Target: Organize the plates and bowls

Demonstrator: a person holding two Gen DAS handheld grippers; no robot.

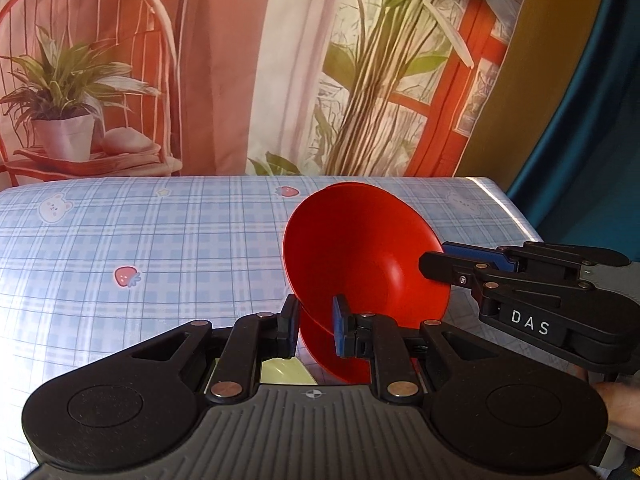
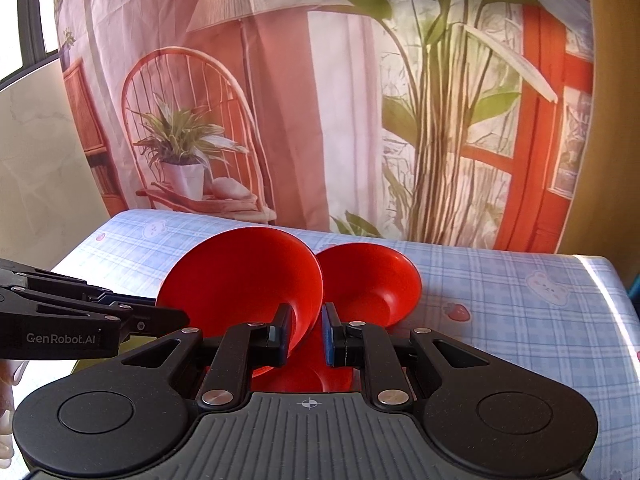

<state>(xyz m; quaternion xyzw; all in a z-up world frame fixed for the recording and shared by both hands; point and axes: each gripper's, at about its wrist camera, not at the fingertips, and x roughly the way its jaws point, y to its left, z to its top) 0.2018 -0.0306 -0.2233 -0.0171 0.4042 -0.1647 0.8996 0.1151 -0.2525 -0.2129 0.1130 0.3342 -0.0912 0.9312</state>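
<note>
A red bowl (image 1: 360,256) (image 2: 240,276) is held tilted on edge above the table. My left gripper (image 1: 316,320) pinches its lower rim, and my right gripper (image 2: 306,330) pinches the rim on the other side; the right gripper also shows in the left wrist view (image 1: 434,264), and the left gripper in the right wrist view (image 2: 168,314). A second red bowl (image 2: 370,280) rests tilted just behind the first. Another red dish (image 2: 304,376) (image 1: 340,360) lies low beneath the grippers, mostly hidden.
The table wears a blue plaid cloth (image 1: 160,240) with bears and strawberries. A printed backdrop (image 1: 280,60) hangs right behind its far edge. The table's right edge (image 1: 516,216) drops off near a teal surface. A yellow-green item (image 1: 284,372) shows under my left gripper.
</note>
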